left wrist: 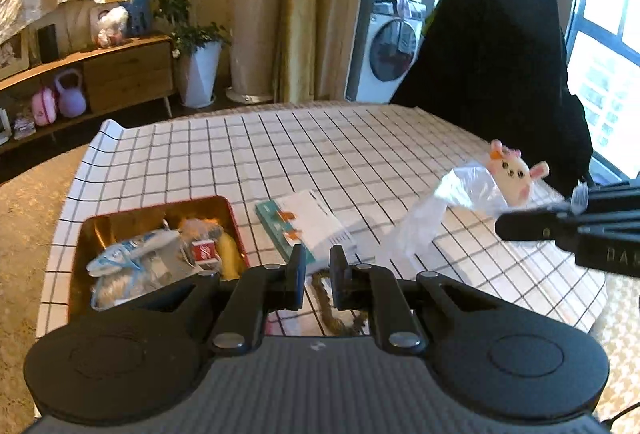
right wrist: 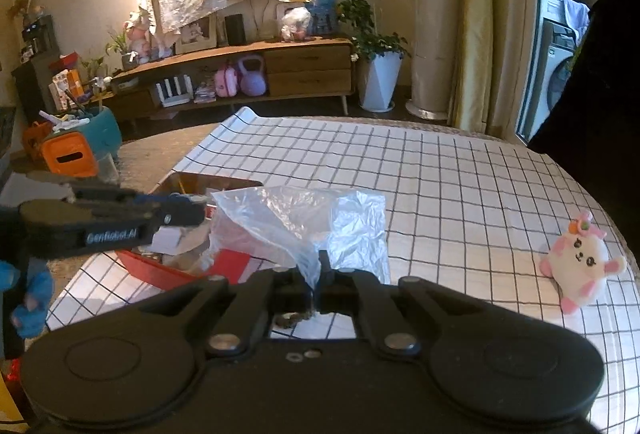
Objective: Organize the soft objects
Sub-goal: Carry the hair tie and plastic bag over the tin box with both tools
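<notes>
We see the right hand-held gripper pinching a corner of a clear bag, lifted above the checked surface. The left hand-held gripper stands narrow, with nothing visibly held, near a red tin of soft items. A plush rabbit lies on the surface, apart from the bag.

The right gripper points downward over the checked tablecloth, its jaws pinched together on the clear plastic bag. The left gripper hangs just left of the bag, fingers nearly together, gripping nothing visible.
</notes>
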{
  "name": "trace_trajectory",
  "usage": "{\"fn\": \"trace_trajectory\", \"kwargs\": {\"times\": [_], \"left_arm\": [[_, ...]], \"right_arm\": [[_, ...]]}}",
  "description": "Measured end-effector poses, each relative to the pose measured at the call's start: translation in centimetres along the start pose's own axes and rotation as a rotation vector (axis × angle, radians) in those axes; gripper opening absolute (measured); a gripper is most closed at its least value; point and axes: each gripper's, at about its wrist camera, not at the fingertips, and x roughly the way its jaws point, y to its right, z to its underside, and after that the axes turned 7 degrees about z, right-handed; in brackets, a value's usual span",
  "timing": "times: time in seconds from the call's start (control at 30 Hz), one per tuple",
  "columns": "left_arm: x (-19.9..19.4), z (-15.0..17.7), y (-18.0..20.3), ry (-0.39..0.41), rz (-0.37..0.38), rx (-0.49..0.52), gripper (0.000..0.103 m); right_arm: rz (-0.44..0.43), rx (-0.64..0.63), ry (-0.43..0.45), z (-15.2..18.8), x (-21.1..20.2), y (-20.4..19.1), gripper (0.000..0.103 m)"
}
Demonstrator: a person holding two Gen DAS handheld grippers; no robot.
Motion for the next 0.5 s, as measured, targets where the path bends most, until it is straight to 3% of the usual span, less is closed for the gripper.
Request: {"fn": "trace_trajectory", "kwargs": {"times": [0.33, 0.43, 0.47, 0.5], "left_arm": [[4.8, 1.6, 2.6, -0.081, 0.018, -0.032, 0.014], [6.3, 2.1, 2.8, -0.104, 0.017, -0.063, 0.034], [6.7, 2.2, 2.9, -0.109, 0.013, -0.067, 0.056], [7.2, 2.4, 3.1, -0.11, 0.004, -0.071, 0.072]], "right_arm": [[0.03, 0.05, -0.041, 2.3, 0.3, 3.0, 0.001], [0.031, 0.065, -0.048, 2.9, 0.4, 4.3, 0.001], [0.03, 0.069, -0.049, 3.0, 0.5, 4.6, 0.001], [0.029, 0.074, -0.051, 3.2, 0.5, 5.0, 0.001]]}}
